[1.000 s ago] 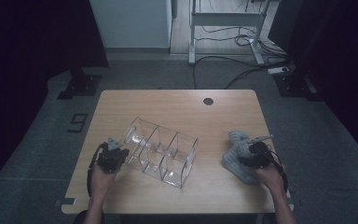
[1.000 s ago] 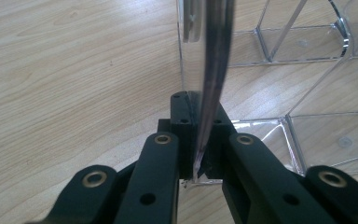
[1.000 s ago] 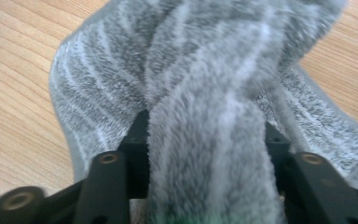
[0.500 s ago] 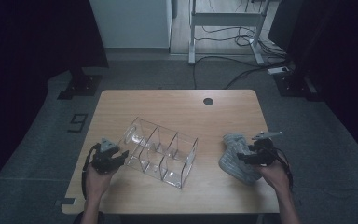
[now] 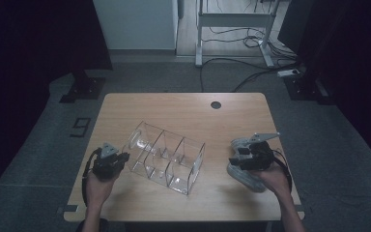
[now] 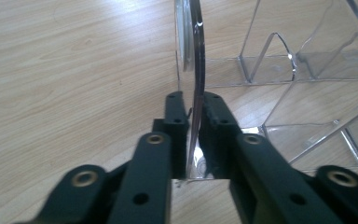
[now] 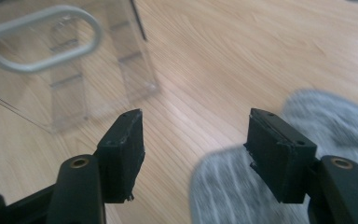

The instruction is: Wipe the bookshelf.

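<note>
While the left gripper (image 6: 193,116) pinches the clear organizer's (image 5: 166,157) end wall, the right gripper (image 7: 196,154) hangs open, its jaws just closing, above the grey cloth (image 7: 335,121) near the table (image 5: 174,104) edge.

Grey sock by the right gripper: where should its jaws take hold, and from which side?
Take the grey sock from above at its nearer bunched end: it lies flat and limp on the table, with no side edge to catch. The right gripper hangs open over it, nothing between the jaws.
</note>
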Tool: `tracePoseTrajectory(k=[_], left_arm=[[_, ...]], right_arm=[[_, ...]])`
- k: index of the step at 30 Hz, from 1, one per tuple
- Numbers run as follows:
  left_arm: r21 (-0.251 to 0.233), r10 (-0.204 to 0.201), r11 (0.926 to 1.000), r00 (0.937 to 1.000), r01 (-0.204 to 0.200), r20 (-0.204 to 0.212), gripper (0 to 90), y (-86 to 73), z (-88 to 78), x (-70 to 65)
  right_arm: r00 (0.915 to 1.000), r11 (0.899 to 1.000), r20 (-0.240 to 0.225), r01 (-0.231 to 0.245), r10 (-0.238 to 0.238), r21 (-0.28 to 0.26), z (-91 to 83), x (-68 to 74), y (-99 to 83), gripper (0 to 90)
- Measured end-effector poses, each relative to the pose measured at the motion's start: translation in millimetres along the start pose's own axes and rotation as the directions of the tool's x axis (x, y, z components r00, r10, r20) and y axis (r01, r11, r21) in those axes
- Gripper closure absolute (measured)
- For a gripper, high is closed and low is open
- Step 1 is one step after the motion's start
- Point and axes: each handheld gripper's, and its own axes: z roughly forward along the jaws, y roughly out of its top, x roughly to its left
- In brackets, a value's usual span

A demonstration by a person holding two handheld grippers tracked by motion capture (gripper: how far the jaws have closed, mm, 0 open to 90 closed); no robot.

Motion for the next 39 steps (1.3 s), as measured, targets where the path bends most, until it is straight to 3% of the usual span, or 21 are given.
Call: tracePoseTrajectory(k=[7,15,27,39], left_arm=[[0.005,-0.011,0.9999,0.9999,0.011,0.011,86.3,4.0,3.9,4.0],[0.012,-0.016,0.9998,0.9998,0.016,0.01,86.3,12.0,11.9,9.9],[0.022,-0.027,0.9994,0.9994,0.027,0.021,85.2,26.8,27.3,16.0],[0.04,-0.031,0.9987,0.9992,0.03,0.024,82.8,42.0,42.1,16.6]], right_arm=[[0.995,0.998,-0.071,0.07,-0.07,-0.003,17.4,20.1,20.4,36.9],[0.988,0.992,-0.095,0.123,-0.121,0.009,34.9,31.7,37.7,36.3],[0.9752,0.986,-0.149,0.164,-0.164,-0.011,55.6,38.9,54.8,35.5],[0.972,0.988,-0.178,0.154,-0.154,-0.01,49.7,45.9,50.0,42.9]])
